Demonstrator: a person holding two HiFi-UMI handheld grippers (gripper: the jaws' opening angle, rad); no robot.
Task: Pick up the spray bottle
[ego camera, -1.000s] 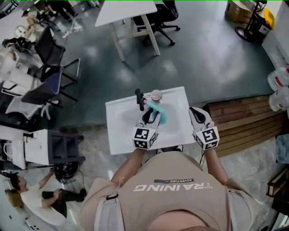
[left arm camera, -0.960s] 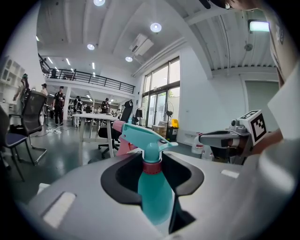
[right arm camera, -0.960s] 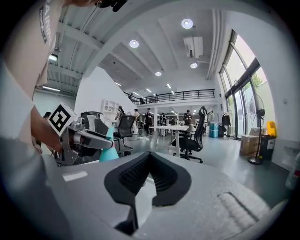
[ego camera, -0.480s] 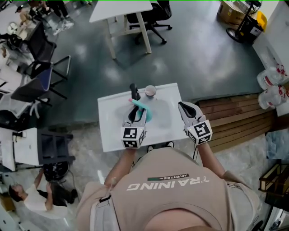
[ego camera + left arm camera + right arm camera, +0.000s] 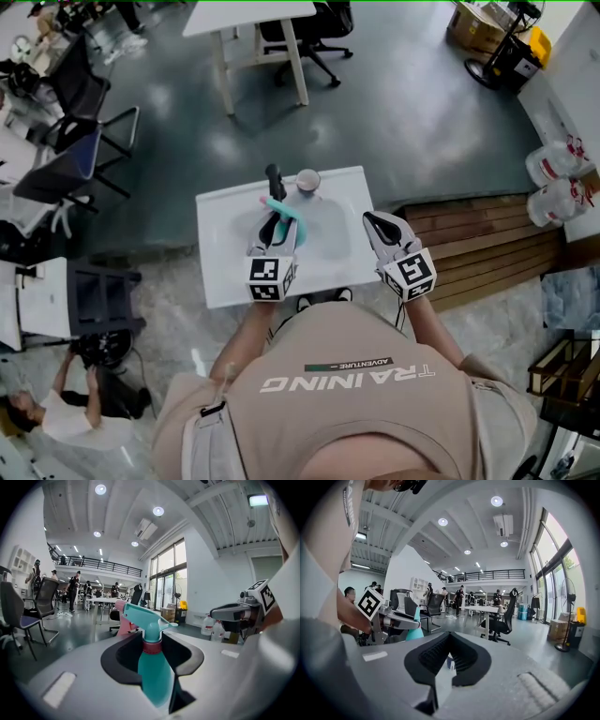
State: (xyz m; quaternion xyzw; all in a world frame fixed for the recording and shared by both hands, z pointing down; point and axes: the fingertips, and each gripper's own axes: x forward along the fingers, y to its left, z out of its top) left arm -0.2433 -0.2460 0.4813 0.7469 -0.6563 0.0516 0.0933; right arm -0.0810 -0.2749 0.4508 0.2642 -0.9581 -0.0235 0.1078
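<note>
At the bottom of the head view a tan shirt (image 5: 347, 394) fills the frame, with an arm reaching up from each side of it. The left gripper (image 5: 277, 231), just left of centre, has its jaws clamped on the bottle (image 5: 285, 212). In the left gripper view both black pads press the teal body just under its pink collar, and the trigger head stands above them, its nozzle pointing left. The bottle is over the middle of the white table (image 5: 225, 274); whether its base touches the top cannot be told. The right gripper (image 5: 371, 222), right of centre over the table's right edge and apart from the bottle, has its tips together with nothing held. Past the bottle, at the table's far edge, stand a black fitting (image 5: 274, 177) and, just right of it, a round cup (image 5: 307, 180). Right of the table lies a wooden platform (image 5: 483, 246), with white jugs (image 5: 553, 183) at the right edge. At the top, a white desk (image 5: 246, 15) and a black chair (image 5: 323, 28) stand on the grey floor
</note>
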